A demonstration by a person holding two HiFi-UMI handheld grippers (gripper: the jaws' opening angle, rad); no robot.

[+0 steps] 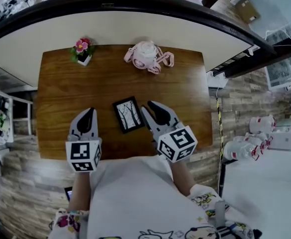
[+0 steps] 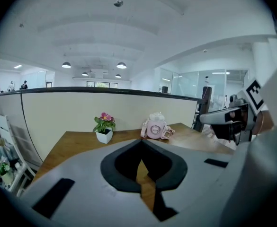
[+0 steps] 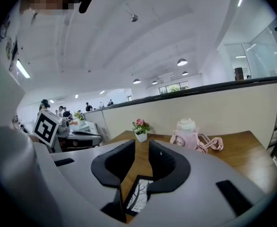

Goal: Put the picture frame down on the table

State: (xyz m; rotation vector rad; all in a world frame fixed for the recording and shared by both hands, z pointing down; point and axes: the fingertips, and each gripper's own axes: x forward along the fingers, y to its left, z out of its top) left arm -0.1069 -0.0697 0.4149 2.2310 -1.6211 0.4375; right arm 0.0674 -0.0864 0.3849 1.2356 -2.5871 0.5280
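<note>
The picture frame [image 1: 128,114], black-edged with a drawing of bare trees, lies flat on the wooden table [image 1: 185,83] near its front edge. My right gripper [image 1: 149,105] hovers just to its right, jaws slightly open and holding nothing. In the right gripper view the frame [image 3: 139,195] shows low down through the gap of that gripper [image 3: 142,143]. My left gripper [image 1: 89,110] hangs to the frame's left, apart from it. Its jaws [image 2: 140,142] meet at the tips, shut on nothing.
A small white pot with pink flowers [image 1: 83,49] stands at the table's back left. A pink bottle with a strap [image 1: 146,55] sits at the back middle. A curved partition wall [image 1: 135,14] runs behind the table. White furniture [image 1: 264,138] stands to the right.
</note>
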